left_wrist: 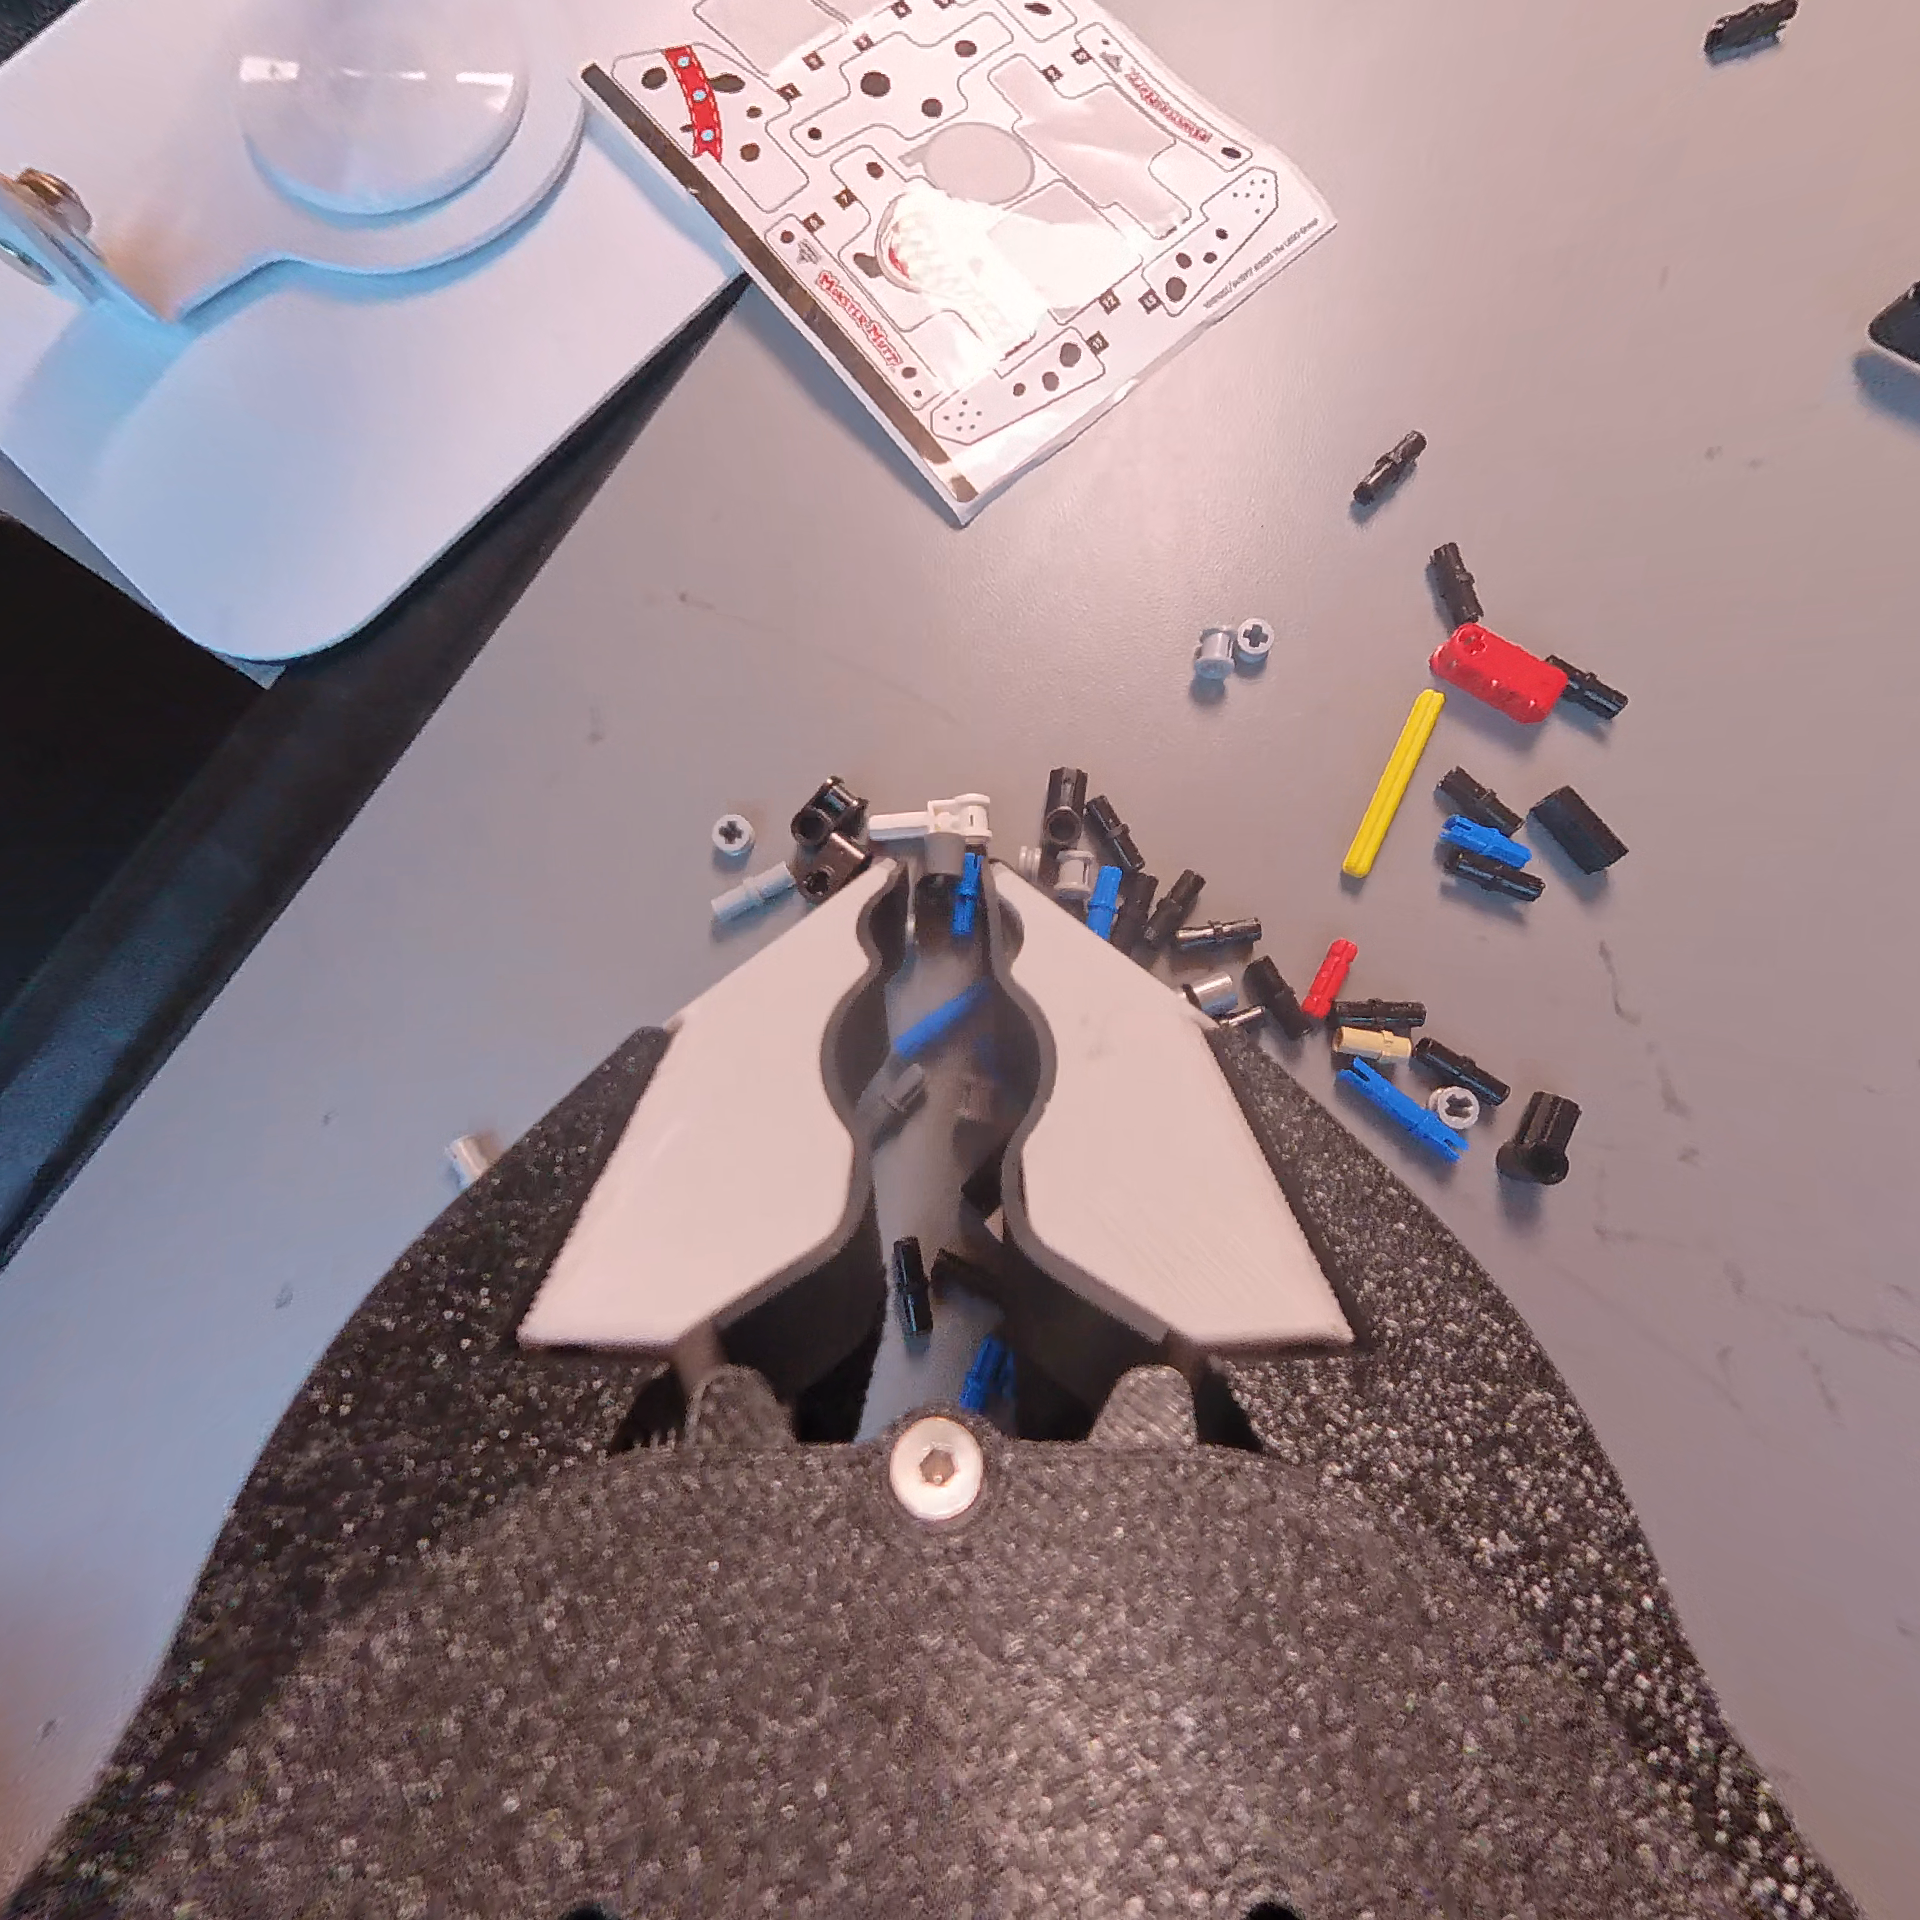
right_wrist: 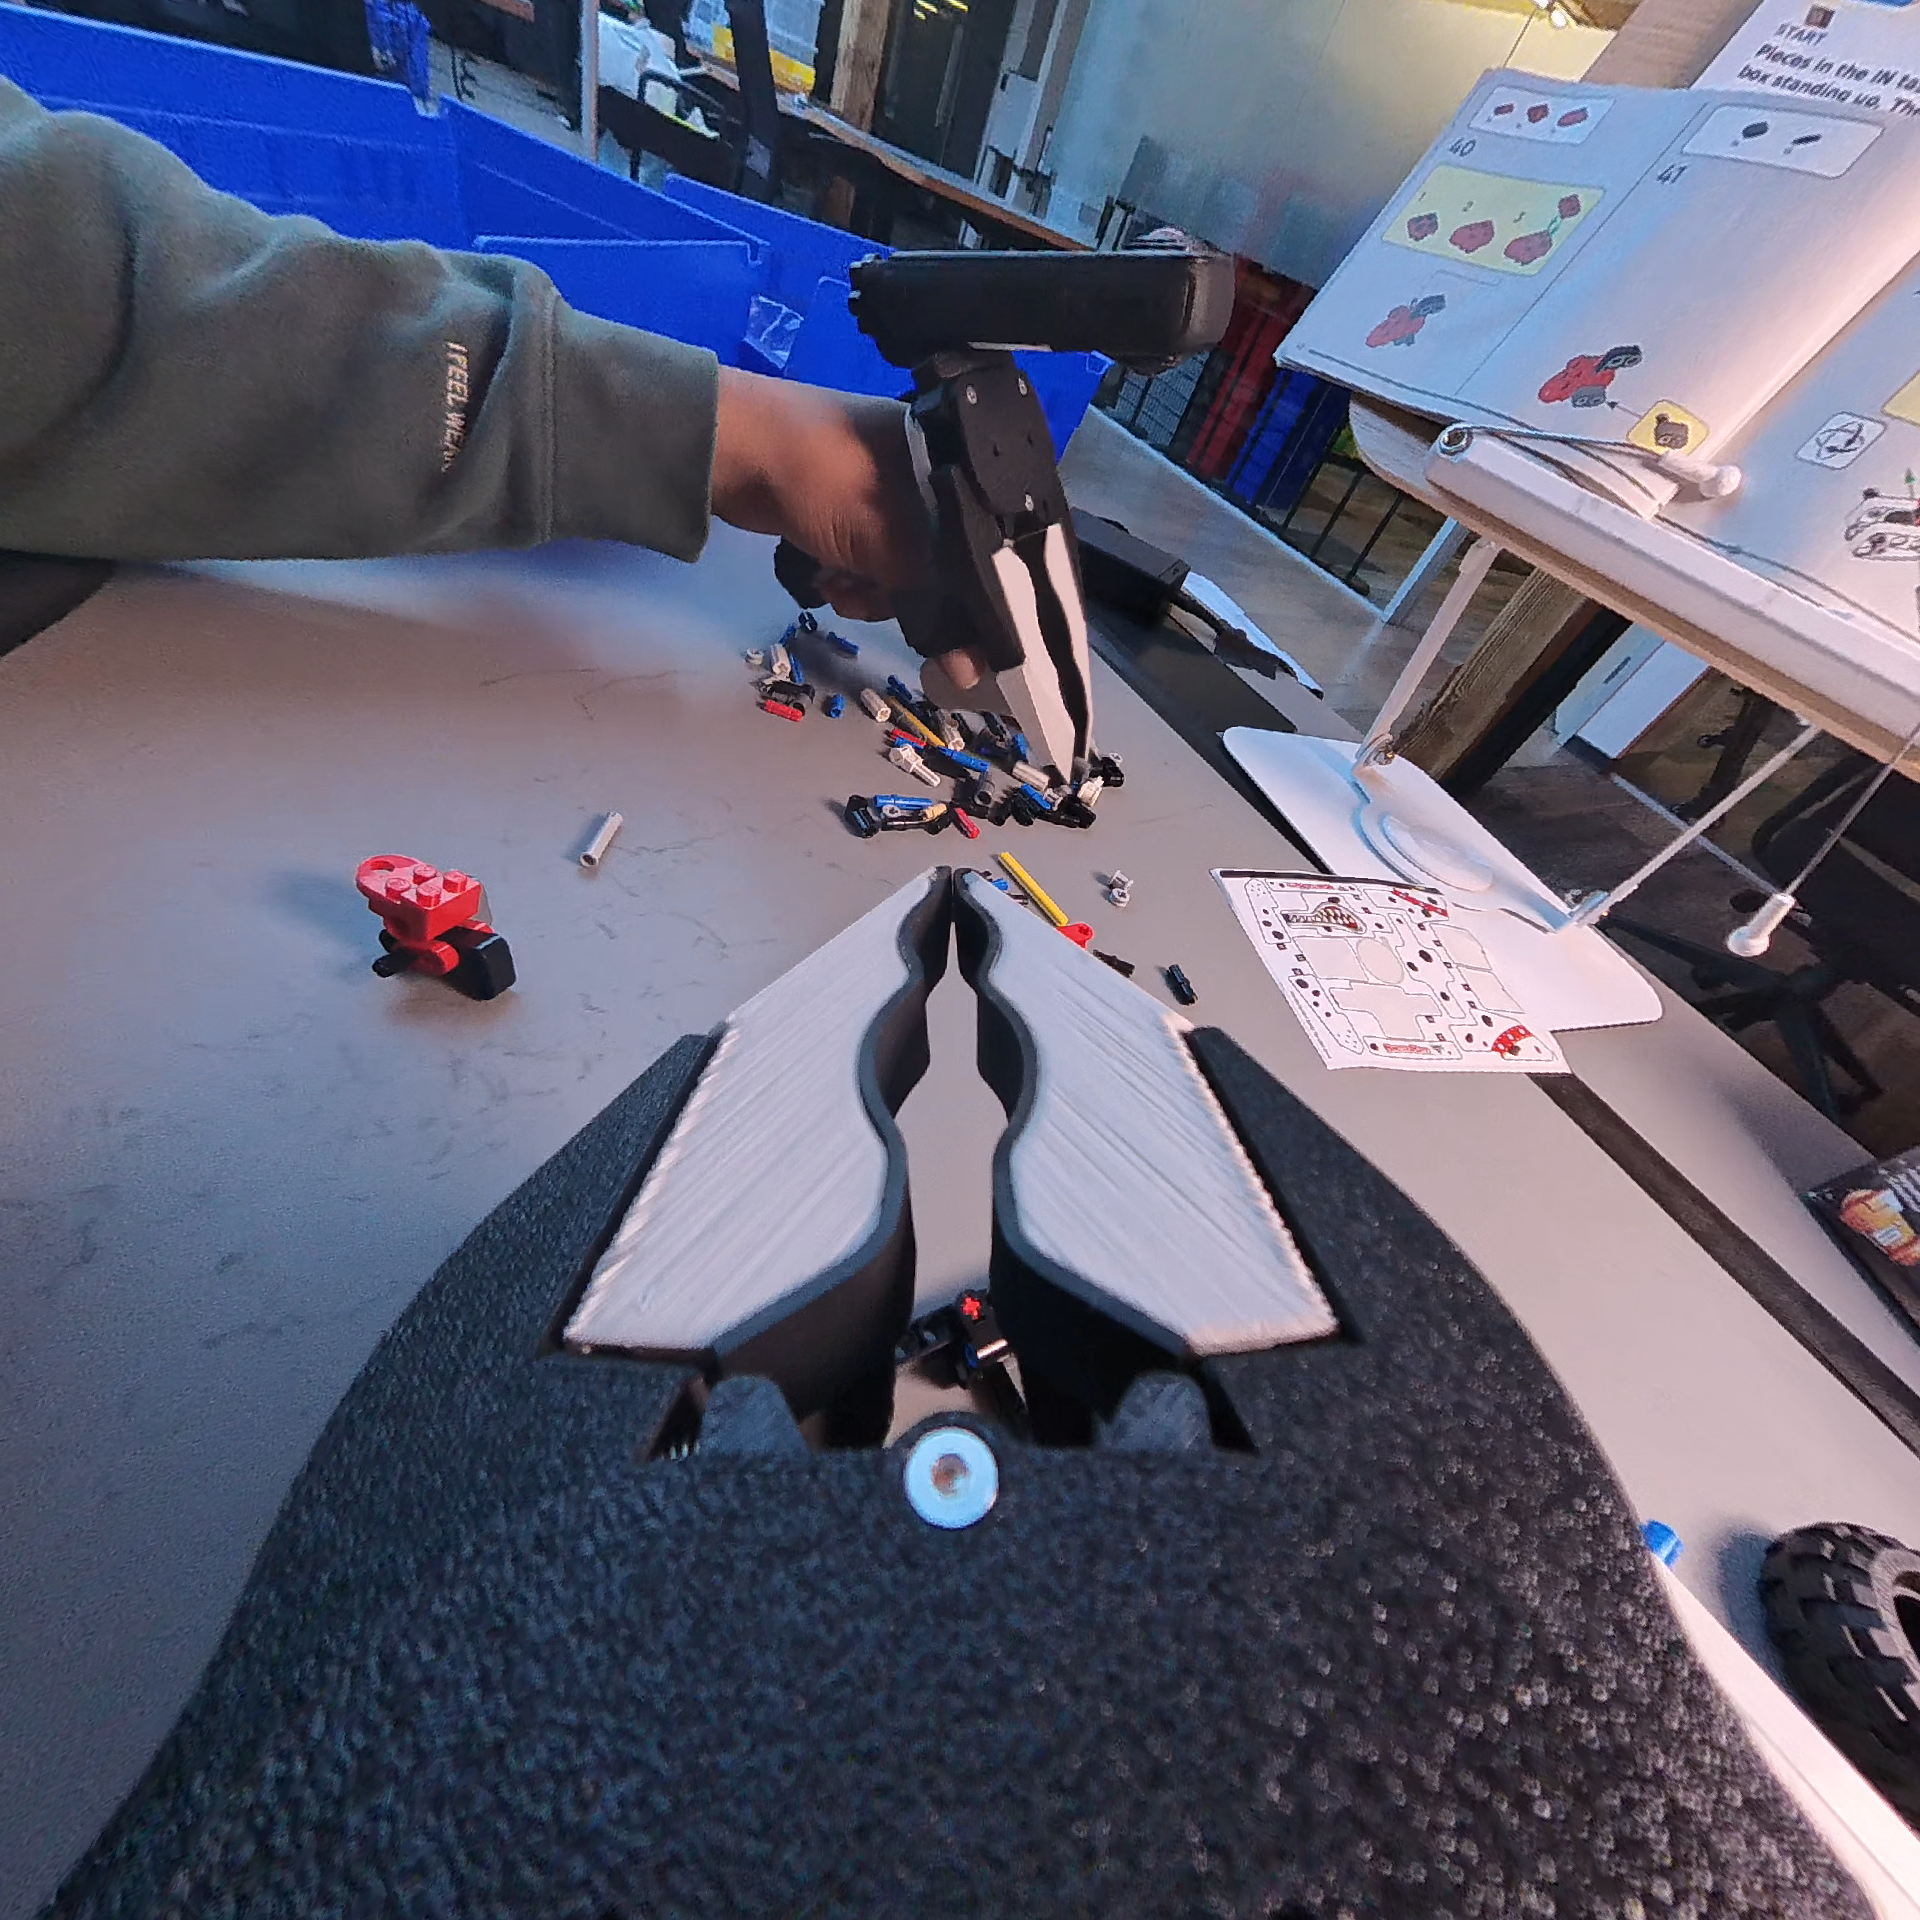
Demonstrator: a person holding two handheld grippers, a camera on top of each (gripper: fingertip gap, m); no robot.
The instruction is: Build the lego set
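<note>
Our left gripper down in pile of small lego pins on grey table, tips narrowly apart around small blue pin; can't tell if actually pinching it. Our right gripper hovering, tips nearly touching, holding nothing. Red lego subassembly sits apart, left of pile. Sticker sheet off to right.

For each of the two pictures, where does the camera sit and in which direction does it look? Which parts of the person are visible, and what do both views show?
Left wrist view: on the left gripper, looking steeply down at the loose pieces on the grey table; no body shows.
Right wrist view: on the right gripper, held low, looking across the table; a sleeve and a hand show.
Shared: left gripper, pieces, sticker sheet, white stand base.
</note>
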